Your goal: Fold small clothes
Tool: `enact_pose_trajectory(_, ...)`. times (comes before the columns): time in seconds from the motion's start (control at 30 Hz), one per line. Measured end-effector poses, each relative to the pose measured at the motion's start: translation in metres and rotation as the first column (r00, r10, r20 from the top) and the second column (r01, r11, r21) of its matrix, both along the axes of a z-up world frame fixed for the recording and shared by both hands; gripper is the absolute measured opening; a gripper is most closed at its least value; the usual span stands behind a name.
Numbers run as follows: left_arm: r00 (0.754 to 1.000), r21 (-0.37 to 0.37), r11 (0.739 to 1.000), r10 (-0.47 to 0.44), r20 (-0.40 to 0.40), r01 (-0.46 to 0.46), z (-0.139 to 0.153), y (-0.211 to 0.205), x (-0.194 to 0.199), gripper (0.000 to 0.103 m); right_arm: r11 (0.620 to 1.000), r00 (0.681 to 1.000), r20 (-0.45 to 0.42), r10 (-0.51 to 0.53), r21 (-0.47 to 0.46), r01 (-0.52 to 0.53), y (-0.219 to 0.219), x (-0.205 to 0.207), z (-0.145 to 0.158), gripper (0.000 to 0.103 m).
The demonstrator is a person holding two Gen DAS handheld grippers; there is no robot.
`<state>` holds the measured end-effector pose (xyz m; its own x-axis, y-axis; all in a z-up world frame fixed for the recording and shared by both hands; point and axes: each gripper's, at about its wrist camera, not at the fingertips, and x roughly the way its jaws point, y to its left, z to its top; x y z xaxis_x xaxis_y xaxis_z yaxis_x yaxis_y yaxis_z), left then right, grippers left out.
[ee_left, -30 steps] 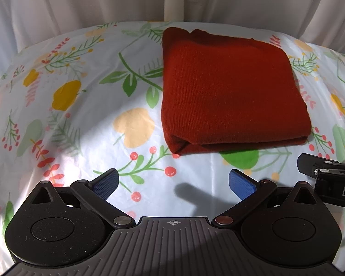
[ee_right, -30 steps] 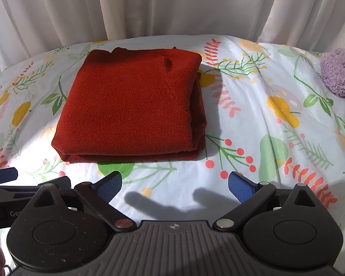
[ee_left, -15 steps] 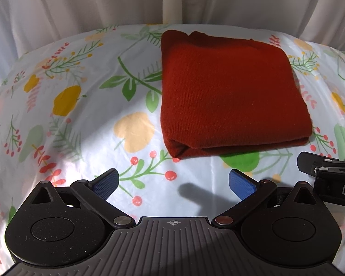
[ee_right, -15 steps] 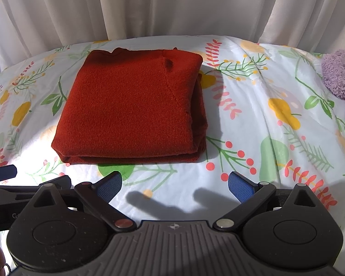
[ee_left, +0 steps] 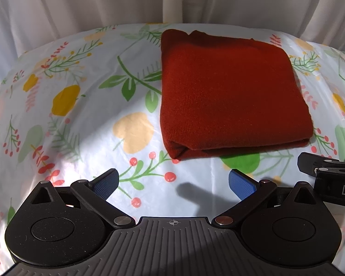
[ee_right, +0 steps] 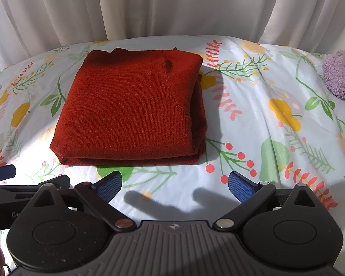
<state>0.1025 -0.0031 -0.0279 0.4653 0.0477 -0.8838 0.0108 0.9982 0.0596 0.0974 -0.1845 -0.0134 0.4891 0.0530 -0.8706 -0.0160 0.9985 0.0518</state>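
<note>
- Blue-padded fingers [ee_left: 104,182] of the left gripper [ee_left: 173,181] stand spread wide with nothing between them, hanging over bare cloth just short of the garment's near edge.
- Blue pads on the right gripper [ee_right: 174,182] are parted just as wide, likewise empty and touching nothing; the two tools sit side by side, each showing at the edge of the other's view.
- Just beyond both lies the rust-red knitted garment [ee_right: 131,110], folded into a squarish, layered packet on the white floral-printed cloth [ee_left: 69,124] of the bench, nearer the far edge by the pale curtain [ee_right: 172,7].
- My reading: this piece is folded and the step in hand is letting go and clearing off.
- To do it well, keep the fingers apart and lift straight away so no pad snags the loose right-hand layers [ee_right: 199,115].
- A fuzzy lilac item [ee_right: 340,78] waits near the right edge, perhaps next.
</note>
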Motion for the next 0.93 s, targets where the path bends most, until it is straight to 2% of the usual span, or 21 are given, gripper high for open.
enact_pose_trajectory(0.3, 1.000, -0.023, 1.000, -0.010, -0.014, 0.010, -0.003, -0.001, 0.002, 0.103, 1.000, 1.000, 0.001, -0.009, -0.001, 0.009, -0.006, 0.001, -0.002, 0.099)
enact_pose_trajectory(0.8, 0.999, 0.083, 0.996, -0.023, 0.043, 0.020, 0.001, -0.011, -0.003, 0.103, 1.000, 1.000, 0.002, -0.020, -0.012, 0.020, -0.009, 0.004, -0.002, 0.099)
enact_pose_trajectory(0.93, 0.999, 0.067, 0.998, -0.021, 0.042, 0.018, 0.001, -0.009, -0.003, 0.103, 0.999, 1.000, 0.003, -0.030, -0.013, 0.030, -0.011, 0.004, -0.002, 0.099)
